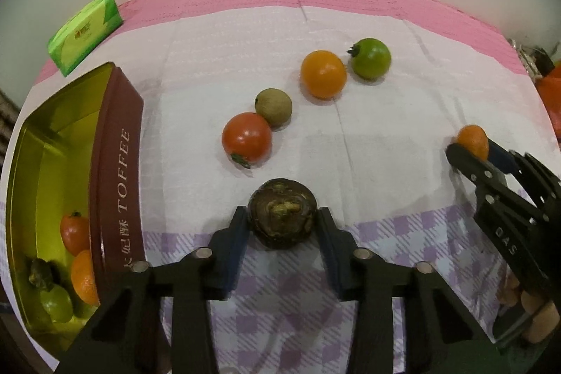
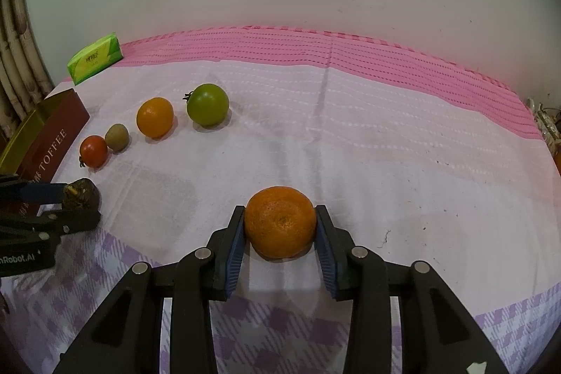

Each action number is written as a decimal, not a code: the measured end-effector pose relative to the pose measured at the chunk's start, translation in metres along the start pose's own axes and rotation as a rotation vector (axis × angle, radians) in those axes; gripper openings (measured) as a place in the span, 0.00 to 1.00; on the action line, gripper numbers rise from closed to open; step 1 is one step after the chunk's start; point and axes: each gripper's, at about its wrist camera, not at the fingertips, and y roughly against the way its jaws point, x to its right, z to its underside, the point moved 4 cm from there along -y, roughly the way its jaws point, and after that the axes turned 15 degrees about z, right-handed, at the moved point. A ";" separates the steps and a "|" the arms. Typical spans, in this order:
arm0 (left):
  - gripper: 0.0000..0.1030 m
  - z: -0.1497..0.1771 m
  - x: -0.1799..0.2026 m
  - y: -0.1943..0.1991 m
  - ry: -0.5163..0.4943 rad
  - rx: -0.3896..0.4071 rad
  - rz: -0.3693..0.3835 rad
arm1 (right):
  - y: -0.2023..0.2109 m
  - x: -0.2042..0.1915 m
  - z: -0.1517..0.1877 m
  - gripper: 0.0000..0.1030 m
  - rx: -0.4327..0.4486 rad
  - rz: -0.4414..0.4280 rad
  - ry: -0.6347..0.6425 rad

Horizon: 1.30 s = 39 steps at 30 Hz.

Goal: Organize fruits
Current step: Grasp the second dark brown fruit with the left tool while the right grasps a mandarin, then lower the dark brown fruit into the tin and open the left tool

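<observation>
Currently both grippers straddle fruit on the checked cloth. L gripper [image 1: 282,226]: jaws apart, pads just beside a dark brown, rough-skinned round fruit [image 1: 282,212], near centre; contact unclear. R gripper [image 2: 280,230]: jaws at the sides of a mandarin [image 2: 279,221], apparently touching. Toffee tin [image 1: 117,163] w/ fruit sits far left. Mandarin likely light, soft-skinned, bruisable; grip across widest middle, gently. Dark fruit looks firmer, lumpy; could roll.
</observation>
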 end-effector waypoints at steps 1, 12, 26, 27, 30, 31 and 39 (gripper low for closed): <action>0.38 0.001 -0.001 0.001 -0.002 -0.001 -0.011 | 0.000 0.000 0.000 0.35 0.000 0.000 0.000; 0.38 0.007 -0.020 0.061 0.015 0.081 0.000 | 0.000 -0.002 0.001 0.35 0.000 0.006 0.005; 0.38 0.031 -0.157 0.115 0.201 0.100 -0.182 | -0.002 -0.002 0.000 0.35 0.001 0.011 0.011; 0.38 0.033 -0.166 0.113 0.213 0.091 -0.187 | -0.002 -0.002 0.000 0.35 0.000 0.011 0.011; 0.38 0.041 -0.184 0.110 0.252 0.076 -0.191 | -0.002 -0.002 0.000 0.35 0.001 0.013 0.013; 0.38 0.043 -0.188 0.108 0.262 0.071 -0.183 | -0.002 -0.003 0.000 0.35 0.002 0.013 0.013; 0.39 0.049 -0.189 0.095 0.240 0.052 -0.200 | -0.002 -0.003 0.000 0.35 0.002 0.015 0.015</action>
